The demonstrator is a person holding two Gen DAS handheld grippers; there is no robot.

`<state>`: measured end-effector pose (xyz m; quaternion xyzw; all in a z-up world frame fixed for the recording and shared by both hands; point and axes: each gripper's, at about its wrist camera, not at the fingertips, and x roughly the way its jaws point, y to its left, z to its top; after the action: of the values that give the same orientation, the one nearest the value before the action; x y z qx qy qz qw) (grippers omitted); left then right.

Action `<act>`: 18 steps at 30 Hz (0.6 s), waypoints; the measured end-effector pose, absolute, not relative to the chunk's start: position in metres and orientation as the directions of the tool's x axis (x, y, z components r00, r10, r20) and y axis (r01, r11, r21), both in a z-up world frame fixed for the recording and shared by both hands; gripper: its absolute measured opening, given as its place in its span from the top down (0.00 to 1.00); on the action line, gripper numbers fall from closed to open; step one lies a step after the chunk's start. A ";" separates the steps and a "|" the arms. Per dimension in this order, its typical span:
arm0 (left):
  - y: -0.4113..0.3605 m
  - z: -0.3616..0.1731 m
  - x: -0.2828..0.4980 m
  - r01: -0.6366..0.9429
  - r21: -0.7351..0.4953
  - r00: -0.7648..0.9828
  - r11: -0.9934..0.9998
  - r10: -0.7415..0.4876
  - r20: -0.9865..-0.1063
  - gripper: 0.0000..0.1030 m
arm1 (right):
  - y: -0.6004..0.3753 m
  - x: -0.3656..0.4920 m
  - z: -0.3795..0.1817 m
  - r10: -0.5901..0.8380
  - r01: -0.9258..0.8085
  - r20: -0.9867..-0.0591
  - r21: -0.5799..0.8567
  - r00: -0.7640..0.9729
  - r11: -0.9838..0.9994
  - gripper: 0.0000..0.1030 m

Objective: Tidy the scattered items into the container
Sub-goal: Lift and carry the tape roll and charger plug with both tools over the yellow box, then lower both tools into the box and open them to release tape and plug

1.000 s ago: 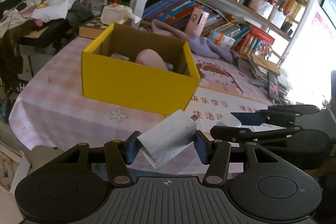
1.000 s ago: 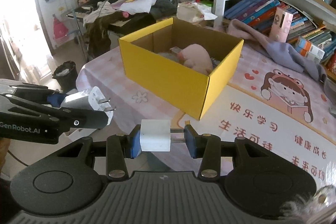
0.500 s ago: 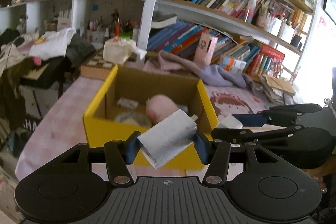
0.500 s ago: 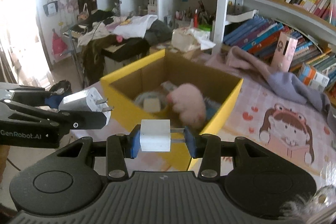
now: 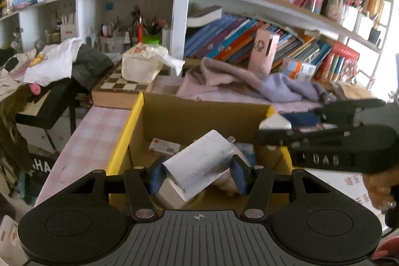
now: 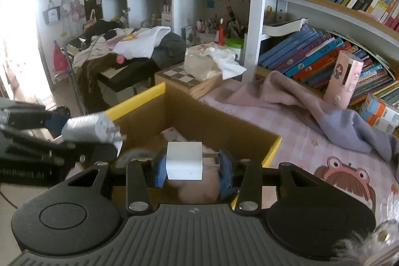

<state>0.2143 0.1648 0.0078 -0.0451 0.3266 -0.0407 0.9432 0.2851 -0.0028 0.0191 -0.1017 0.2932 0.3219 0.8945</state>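
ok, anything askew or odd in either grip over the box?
Left gripper holds the grey charger skewed, corner-down, prongs angled up. Right gripper pinches the white charger end to end, one pad against its prongs. Both hang over the yellow box.

Two fisheye views are given, each taken from a handheld gripper and aimed forward and somewhat downward along its fingers. In the left wrist view, the left gripper point(image 5: 198, 172) fills the lower frame, and the open yellow cardboard box point(image 5: 124, 138) is seen close below at centre. In the right wrist view, the right gripper point(image 6: 192, 166) occupies the lower frame, with the same box point(image 6: 274, 148) directly beneath. Both views are faced toward the bookshelves point(image 5: 249, 16) across the upper frame. The box, the shelves and the crumpled lilac cloth point(image 6: 311, 111) are shared. Each gripper is caught at the other view's edge.
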 end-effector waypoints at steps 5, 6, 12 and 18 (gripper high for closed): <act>0.166 -0.008 0.241 0.053 -0.087 0.742 0.995 -0.098 -0.664 0.48 | 0.011 0.328 0.006 0.521 -0.633 -0.622 0.052 0.585 0.773 0.61; 0.166 -0.012 0.247 0.060 -0.086 0.732 0.995 -0.102 -0.674 0.48 | 0.014 0.335 0.003 0.519 -0.628 -0.632 0.065 0.575 0.776 0.61; 0.176 -0.036 0.275 0.056 -0.132 0.649 0.990 -0.137 -0.749 0.48 | 0.029 0.381 -0.020 0.477 -0.584 -0.723 0.125 0.500 0.802 0.61; 0.177 -0.045 0.288 0.060 -0.099 0.602 0.993 -0.115 -0.790 0.48 | 0.038 0.405 -0.036 0.467 -0.552 -0.765 0.177 0.444 0.815 0.61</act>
<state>0.2881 0.1771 -0.0449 -0.0311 0.4436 -0.0491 0.8943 0.4047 0.0378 -0.0359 -0.0494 0.4334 0.3002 0.8483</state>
